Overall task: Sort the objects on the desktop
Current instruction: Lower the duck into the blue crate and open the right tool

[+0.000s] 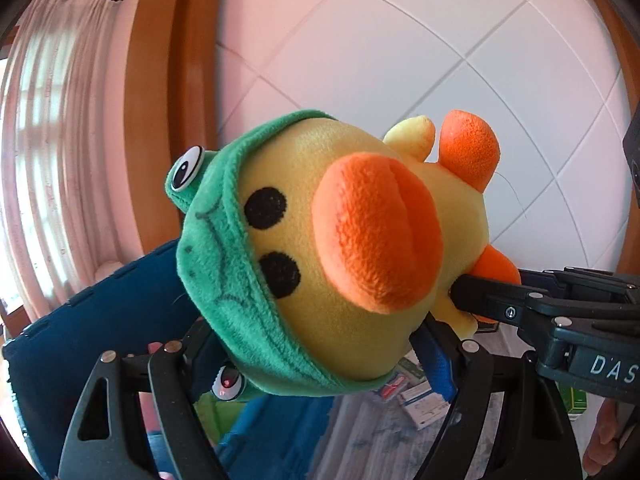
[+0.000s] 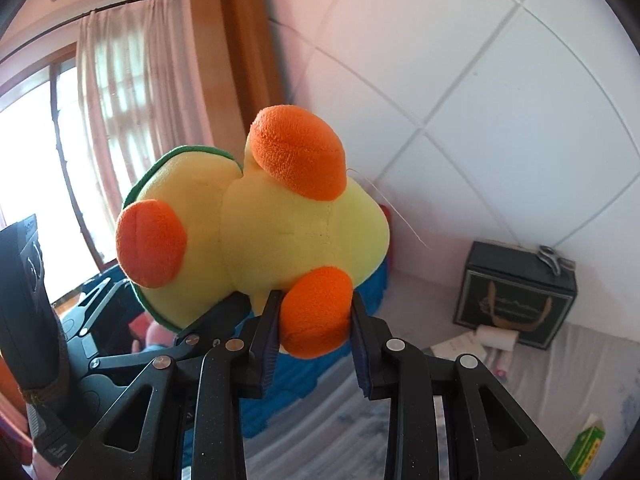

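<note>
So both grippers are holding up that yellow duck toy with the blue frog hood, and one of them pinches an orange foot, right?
Nearly. The frog hood is green, not blue, as the left wrist view shows. The duck toy is indeed held up by both grippers, the right gripper pinching an orange foot.

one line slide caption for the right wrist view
Right claw pinching an orange foot of the plush duck, held aloft with the left claw also on it, above a blue bin.

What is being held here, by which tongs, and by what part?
The plush duck is held by both: the right tongs pinch one orange foot, and the left tongs grip its hooded head.
</note>
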Action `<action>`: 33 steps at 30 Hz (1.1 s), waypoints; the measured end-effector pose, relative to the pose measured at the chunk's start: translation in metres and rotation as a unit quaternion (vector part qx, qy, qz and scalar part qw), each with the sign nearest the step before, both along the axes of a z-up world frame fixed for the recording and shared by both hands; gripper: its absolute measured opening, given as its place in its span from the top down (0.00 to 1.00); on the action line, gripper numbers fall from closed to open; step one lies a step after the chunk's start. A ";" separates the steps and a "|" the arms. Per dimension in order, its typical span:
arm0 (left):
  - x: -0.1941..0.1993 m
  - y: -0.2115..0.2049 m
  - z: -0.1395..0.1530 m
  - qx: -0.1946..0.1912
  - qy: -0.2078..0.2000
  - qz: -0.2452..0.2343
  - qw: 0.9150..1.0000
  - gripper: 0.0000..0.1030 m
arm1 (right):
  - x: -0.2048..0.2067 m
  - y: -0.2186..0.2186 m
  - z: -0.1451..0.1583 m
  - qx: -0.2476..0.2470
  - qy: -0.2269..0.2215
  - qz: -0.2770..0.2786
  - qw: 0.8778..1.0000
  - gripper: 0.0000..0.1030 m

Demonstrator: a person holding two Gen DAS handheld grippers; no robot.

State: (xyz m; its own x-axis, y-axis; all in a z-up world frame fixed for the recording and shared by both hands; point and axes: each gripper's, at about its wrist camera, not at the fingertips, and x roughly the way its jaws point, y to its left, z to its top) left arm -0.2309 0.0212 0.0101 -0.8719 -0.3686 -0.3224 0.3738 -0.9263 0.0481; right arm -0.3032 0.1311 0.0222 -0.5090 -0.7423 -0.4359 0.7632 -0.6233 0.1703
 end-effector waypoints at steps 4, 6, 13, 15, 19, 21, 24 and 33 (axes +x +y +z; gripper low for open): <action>0.032 -0.038 0.008 -0.002 -0.003 0.051 0.999 0.20 | 0.025 -0.052 0.005 -0.006 0.003 0.050 0.999 0.70; 0.044 -0.058 0.010 0.000 -0.006 0.076 0.997 0.20 | 0.036 -0.079 0.008 -0.009 0.004 0.073 0.997 0.70; 0.048 -0.137 -0.022 0.170 -0.039 0.115 0.978 0.20 | 0.048 -0.144 0.005 -0.002 0.002 0.110 0.994 0.70; 0.044 -0.153 -0.029 0.211 -0.063 0.127 0.967 0.20 | 0.045 -0.161 0.002 0.018 -0.005 0.106 0.994 0.70; 0.033 -0.164 -0.037 0.240 -0.114 0.147 0.953 0.20 | 0.035 -0.182 -0.011 0.054 -0.008 0.090 0.994 0.68; 0.026 -0.162 -0.040 0.245 -0.126 0.146 0.950 0.20 | 0.032 -0.186 -0.018 0.066 -0.007 0.083 0.994 0.67; 0.026 -0.162 -0.030 0.227 -0.135 0.161 0.951 0.20 | 0.031 -0.185 -0.021 0.076 -0.009 0.078 0.994 0.59; 0.028 -0.151 -0.022 0.204 -0.139 0.161 0.956 0.20 | 0.043 -0.167 -0.008 0.086 0.011 0.068 0.994 0.37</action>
